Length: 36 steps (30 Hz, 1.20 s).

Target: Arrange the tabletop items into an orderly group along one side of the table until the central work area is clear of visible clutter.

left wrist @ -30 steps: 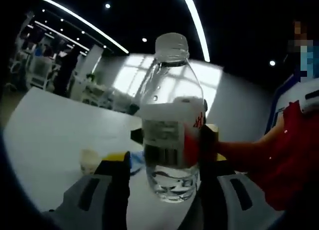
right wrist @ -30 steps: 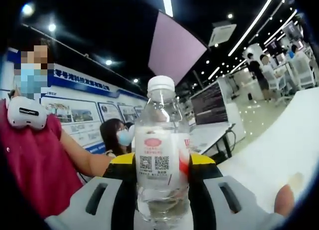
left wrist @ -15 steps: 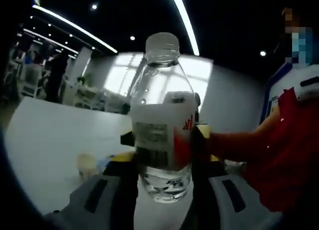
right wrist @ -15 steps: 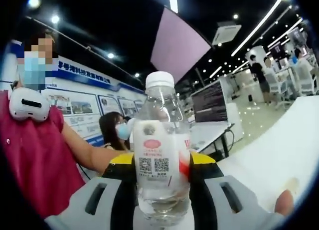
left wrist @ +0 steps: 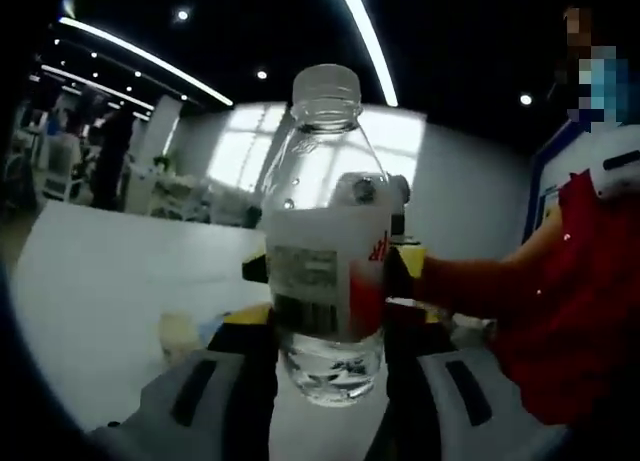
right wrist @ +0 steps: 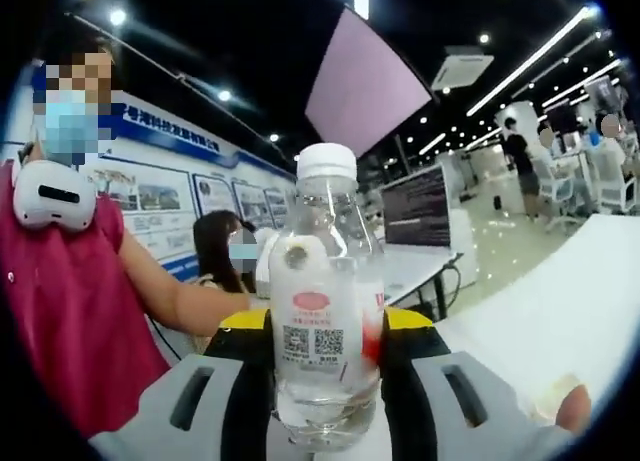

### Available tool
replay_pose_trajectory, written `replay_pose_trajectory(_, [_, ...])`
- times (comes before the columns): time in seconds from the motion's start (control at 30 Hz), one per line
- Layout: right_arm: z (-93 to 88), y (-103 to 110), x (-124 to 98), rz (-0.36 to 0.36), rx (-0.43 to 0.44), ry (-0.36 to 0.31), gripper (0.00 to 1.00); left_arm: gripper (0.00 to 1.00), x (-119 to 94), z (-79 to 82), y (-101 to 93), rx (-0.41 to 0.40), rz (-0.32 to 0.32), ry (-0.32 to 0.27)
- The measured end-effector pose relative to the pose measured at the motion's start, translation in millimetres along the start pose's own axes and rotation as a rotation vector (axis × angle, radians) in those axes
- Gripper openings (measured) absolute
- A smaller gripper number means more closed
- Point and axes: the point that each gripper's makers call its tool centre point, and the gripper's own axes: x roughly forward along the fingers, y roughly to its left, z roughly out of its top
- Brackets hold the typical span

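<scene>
A clear plastic water bottle (left wrist: 325, 271) with a white cap and a white and red label stands upright between the dark jaws of my left gripper (left wrist: 328, 366), which is shut on its lower body. The same bottle (right wrist: 325, 321) sits between the jaws of my right gripper (right wrist: 325, 381), shut on it from the opposite side. In the left gripper view the right gripper (left wrist: 412, 266) shows behind the bottle, at the end of a bare arm. A little water lies in the bottle's bottom.
The white table (left wrist: 100, 281) stretches out to the left, with a small cream object (left wrist: 178, 331) and a blue scrap beside it. In the right gripper view the table (right wrist: 570, 311) runs off right. A person in a red shirt (right wrist: 70, 311) stands close by.
The left gripper's jaws, wider than the bottle a second ago, have closed onto it. The right gripper has kept its hold. Both views have shifted slightly.
</scene>
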Motion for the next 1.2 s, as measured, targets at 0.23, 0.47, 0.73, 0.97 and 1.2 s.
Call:
replay_pose_trajectory(0.23, [11.7,1,-4,-0.005,-0.031,0.014,0.40,0.38,1,-11.9,-1.6,0.024,0.000,0.046])
replay_pose_trajectory(0.47, [14.7,-1,-5,-0.006,-0.041,0.060,0.40,0.38,2,-21.3,1.8,0.039,-0.006,0.084])
replay_pose_trajectory(0.73, [17.1,-10,4,0.001,-0.027,0.096,0.40,0.38,-2,-18.6,12.6,0.073,0.005,0.093])
replay_pose_trajectory(0.97, [10.6,-19,17,0.019,-0.063,0.139,0.40,0.38,-8,-23.2,35.5,0.158,0.031,0.161])
replay_pose_trajectory(1.2, [3.0,-36,25,0.018,-0.063,0.172,0.41,0.38,-9,-30.0,54.1,0.155,0.047,0.195])
